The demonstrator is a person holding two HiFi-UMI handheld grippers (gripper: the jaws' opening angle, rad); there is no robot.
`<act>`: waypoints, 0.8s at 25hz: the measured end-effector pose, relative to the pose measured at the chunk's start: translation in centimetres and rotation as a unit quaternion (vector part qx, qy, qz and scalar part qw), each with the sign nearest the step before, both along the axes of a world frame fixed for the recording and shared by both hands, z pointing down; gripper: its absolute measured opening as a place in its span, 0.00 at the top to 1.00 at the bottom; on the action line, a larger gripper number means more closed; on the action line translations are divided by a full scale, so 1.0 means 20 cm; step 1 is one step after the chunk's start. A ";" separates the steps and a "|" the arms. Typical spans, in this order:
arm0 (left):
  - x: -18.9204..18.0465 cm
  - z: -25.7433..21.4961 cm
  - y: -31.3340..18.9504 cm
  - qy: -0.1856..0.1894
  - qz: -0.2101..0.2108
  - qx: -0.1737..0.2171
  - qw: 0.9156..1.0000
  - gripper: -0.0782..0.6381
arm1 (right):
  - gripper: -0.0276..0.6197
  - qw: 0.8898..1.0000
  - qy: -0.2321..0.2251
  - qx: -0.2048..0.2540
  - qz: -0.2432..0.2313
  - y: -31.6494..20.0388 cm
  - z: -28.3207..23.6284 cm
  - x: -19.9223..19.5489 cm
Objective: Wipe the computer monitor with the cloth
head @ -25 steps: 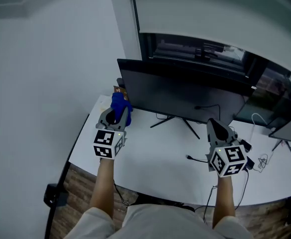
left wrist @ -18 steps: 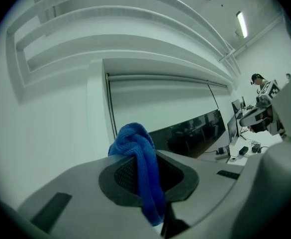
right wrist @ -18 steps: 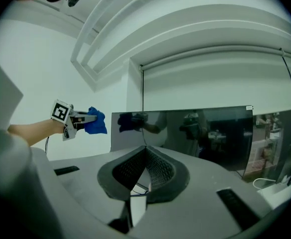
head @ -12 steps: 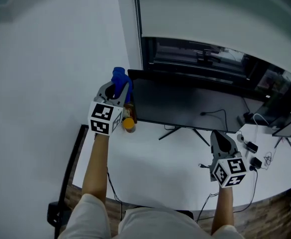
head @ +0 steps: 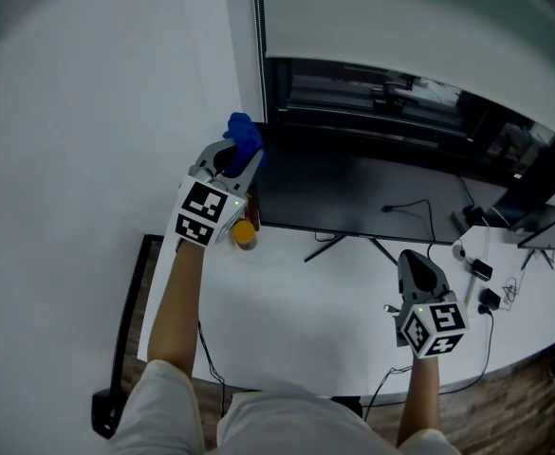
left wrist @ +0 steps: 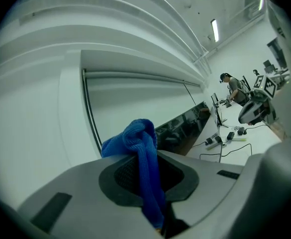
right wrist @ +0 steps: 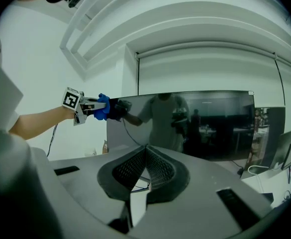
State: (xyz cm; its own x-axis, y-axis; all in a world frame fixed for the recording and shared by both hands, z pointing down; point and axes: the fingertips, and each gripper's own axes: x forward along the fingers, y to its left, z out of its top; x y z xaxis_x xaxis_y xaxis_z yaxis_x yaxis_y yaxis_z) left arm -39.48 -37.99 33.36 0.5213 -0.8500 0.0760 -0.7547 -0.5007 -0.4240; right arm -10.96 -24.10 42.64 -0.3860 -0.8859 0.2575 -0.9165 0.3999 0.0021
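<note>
**Cloth [head: 244,136] at the monitor's [head: 372,192] 10 o'clock corner, first pass pending**

Left gripper [head: 234,159]: fingers clamped on the blue cloth, a bunched wad poking out past the tips. In the right gripper view the wad sits at the screen's upper-left corner, just beside its own reflection. It looks like contact or very near, but we can't confirm.

Right gripper [head: 415,259]: fingers pressed together, nothing between them. It hovers over the surface [head: 296,301] at 5 o'clock in the head view, well apart from the screen.

How we'd run the pass:
- Press the wad flat on the panel so cloth leads, not finger tips.
- Sweep from 9 toward 3 o'clock along the top edge, then step down in overlapping rows.
- Go light on pressure, since the monitor stands on a thin-legged stand and could rock.
- Mind the small orange-capped bottle [head: 246,235] below the left gripper and the cables near the stand on lower rows.
</note>
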 end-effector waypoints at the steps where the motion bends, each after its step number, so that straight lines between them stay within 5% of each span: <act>1: -0.01 0.02 0.00 0.007 -0.002 -0.007 1.000 0.80 | 0.93 1.000 0.000 0.000 0.000 0.00 0.01 -0.01; 11: -0.02 0.45 0.00 0.029 0.001 -0.090 0.995 0.80 | 0.94 1.000 0.007 -0.012 0.014 0.08 0.08 -0.05; 20: 0.00 0.94 -0.01 0.055 -0.038 -0.156 0.986 0.80 | 0.94 0.999 0.013 -0.034 0.031 0.09 0.17 -0.02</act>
State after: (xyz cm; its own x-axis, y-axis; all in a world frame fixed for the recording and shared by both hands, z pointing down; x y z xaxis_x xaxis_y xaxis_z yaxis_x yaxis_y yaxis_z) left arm -39.46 -38.10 52.12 0.4770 -0.8310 0.2864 -0.8276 -0.5343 -0.1719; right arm -11.32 -22.32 46.00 -0.3229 -0.8882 0.3268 -0.9397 0.3420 0.0010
